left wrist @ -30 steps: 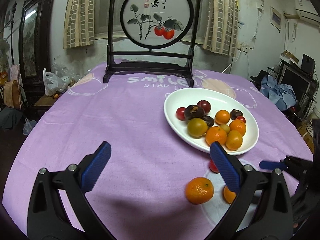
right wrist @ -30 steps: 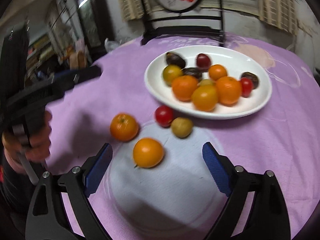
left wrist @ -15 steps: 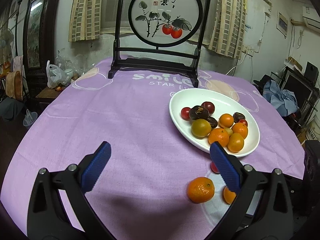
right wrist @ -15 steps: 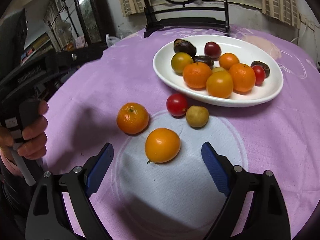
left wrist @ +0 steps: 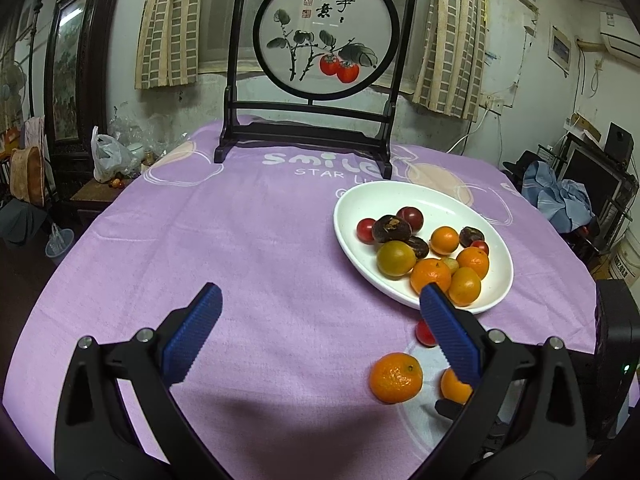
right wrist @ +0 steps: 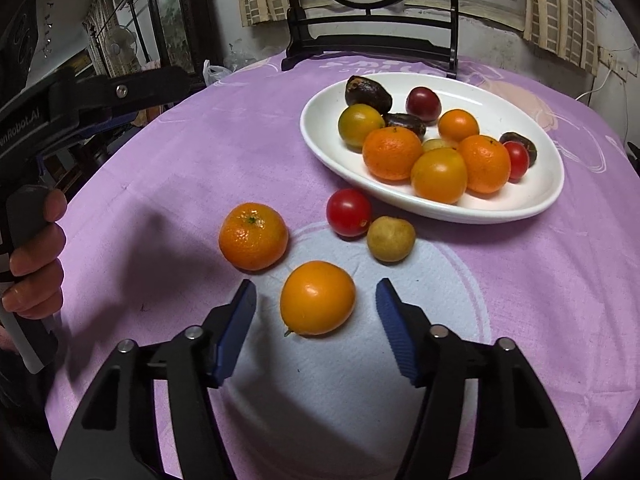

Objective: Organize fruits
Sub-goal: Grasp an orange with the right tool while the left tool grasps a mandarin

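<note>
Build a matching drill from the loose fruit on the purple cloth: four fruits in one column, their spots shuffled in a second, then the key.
1. smooth orange fruit
2. mandarin
3. red tomato
4. yellow-green fruit

A. touching the tomato, near the white plate
B. farthest left, by itself
C. between the closing blue pads of the right gripper, untouched
D. closest to the plate's rim

Pairs: 1-C, 2-B, 3-D, 4-A

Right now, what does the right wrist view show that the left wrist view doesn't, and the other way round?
Only the right wrist view: the right tongs closing around the smooth orange fruit, pads not yet touching, and the yellow-green fruit. Only the left wrist view: the open, empty left tongs and the whole painted screen. Both: the white dish, the tangerine and the red tomato.
</note>
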### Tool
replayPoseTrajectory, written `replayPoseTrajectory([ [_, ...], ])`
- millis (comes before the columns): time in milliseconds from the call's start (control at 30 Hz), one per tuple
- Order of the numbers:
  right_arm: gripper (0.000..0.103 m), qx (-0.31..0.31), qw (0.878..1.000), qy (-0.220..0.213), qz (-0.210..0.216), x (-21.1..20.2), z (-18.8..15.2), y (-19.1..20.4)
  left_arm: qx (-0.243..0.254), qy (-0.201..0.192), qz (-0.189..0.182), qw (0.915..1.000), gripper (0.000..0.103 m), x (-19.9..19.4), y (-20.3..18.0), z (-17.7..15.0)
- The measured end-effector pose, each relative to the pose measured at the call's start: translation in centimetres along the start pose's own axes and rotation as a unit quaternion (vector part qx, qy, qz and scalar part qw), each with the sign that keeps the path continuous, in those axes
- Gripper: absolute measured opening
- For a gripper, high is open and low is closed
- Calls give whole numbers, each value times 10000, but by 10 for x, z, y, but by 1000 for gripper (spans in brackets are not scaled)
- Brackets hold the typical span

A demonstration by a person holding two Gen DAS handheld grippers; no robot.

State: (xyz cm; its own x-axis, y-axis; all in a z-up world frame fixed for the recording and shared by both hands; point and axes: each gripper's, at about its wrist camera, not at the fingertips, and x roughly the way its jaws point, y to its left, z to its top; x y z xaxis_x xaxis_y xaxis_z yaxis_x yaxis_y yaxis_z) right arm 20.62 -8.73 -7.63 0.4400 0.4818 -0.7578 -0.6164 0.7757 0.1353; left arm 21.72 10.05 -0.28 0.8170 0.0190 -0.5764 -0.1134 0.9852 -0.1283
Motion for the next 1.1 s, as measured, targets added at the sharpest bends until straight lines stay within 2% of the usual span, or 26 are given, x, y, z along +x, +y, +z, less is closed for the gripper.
replayPoseTrajectory([
  [167, 60, -82, 9999, 41, -53, 4, 0, 4, -71, 58, 28, 10000, 101, 2, 4, 0],
  [333, 51, -103, 9998, 94, -160, 7, 0, 5, -47, 101, 76, 9999, 101, 3, 3, 0],
  [433, 40, -121, 9996, 90, -222, 7, -1, 5, -18, 99, 121, 9999, 101, 4, 3, -1],
  [733, 38, 40, 9999, 30, -97, -2, 0, -3, 103, 256, 208, 9994, 101, 11, 2, -5],
  [967, 38, 584, 9971, -458, -152, -36, 7, -30, 645, 602, -16, 9961, 101, 23, -18, -20],
  [1100, 38, 957, 9940, -463, -253, -40, 5, -47, 1059, 796, -372, 9905, 101, 27, -39, -32],
])
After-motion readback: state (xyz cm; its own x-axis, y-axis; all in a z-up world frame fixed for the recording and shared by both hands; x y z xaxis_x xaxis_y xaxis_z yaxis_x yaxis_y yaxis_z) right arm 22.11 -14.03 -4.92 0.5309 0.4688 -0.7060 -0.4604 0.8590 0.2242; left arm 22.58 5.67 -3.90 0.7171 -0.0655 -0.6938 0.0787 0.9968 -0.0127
